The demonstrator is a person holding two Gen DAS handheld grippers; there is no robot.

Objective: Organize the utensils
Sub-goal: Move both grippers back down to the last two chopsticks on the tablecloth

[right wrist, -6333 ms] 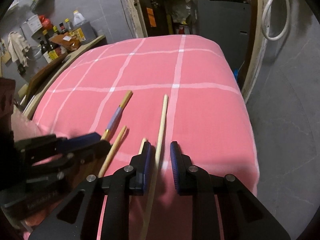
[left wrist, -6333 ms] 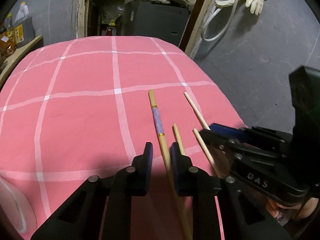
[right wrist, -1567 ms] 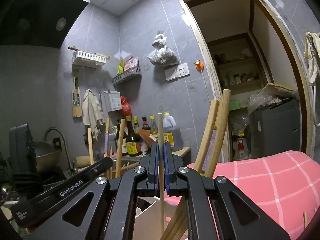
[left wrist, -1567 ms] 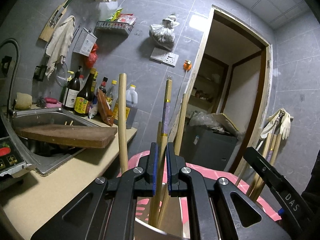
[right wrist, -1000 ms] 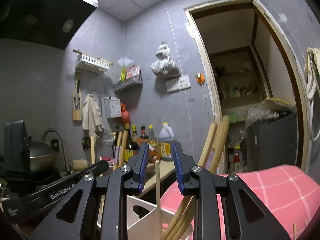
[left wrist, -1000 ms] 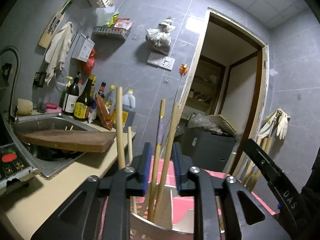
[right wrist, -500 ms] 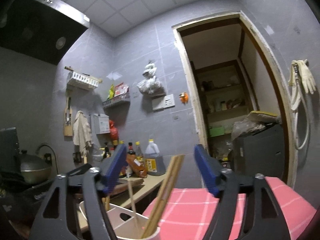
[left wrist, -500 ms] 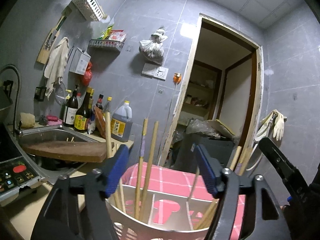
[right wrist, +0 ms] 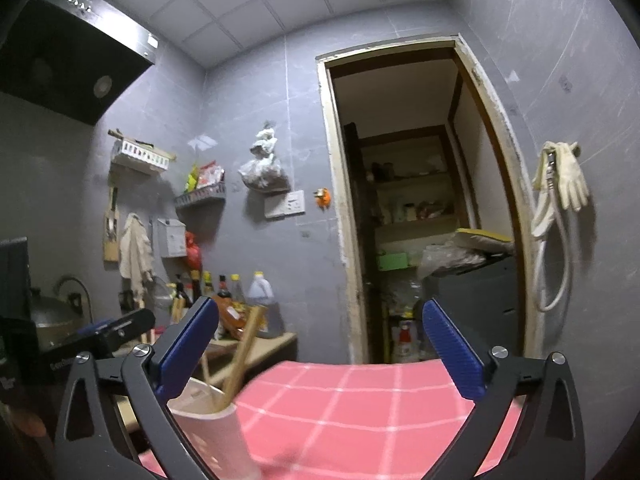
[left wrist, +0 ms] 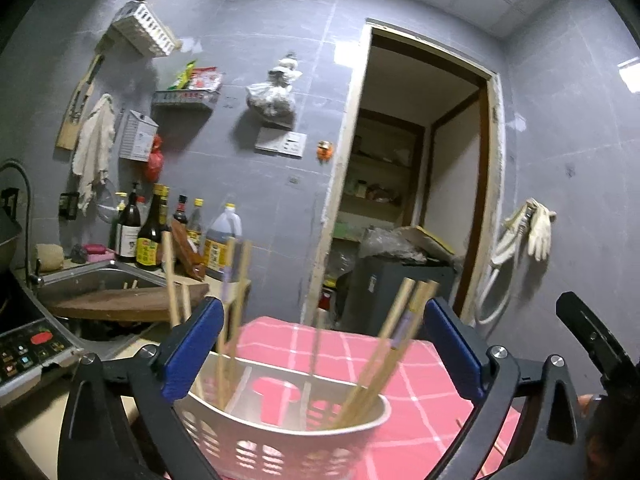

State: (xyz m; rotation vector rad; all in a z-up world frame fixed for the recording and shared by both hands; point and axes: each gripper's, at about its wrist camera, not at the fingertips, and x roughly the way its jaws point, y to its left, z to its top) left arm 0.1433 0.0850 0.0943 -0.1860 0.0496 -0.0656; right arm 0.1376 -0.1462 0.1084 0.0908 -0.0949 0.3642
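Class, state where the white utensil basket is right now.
In the left wrist view the white utensil basket sits low and centre between the open left gripper, on the pink checked cloth, holding upright chopsticks.

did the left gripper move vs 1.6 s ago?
Yes. The left gripper has opened and risen: against the doorway, the utensil basket and its chopsticks now sit lower in the left wrist view, released between wide-open jaws.

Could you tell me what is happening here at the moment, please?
A person is sorting chopsticks with two handheld grippers. Both the left gripper and the right gripper are wide open and hold nothing. The chopsticks stand in a white perforated holder on the pink checked tablecloth.
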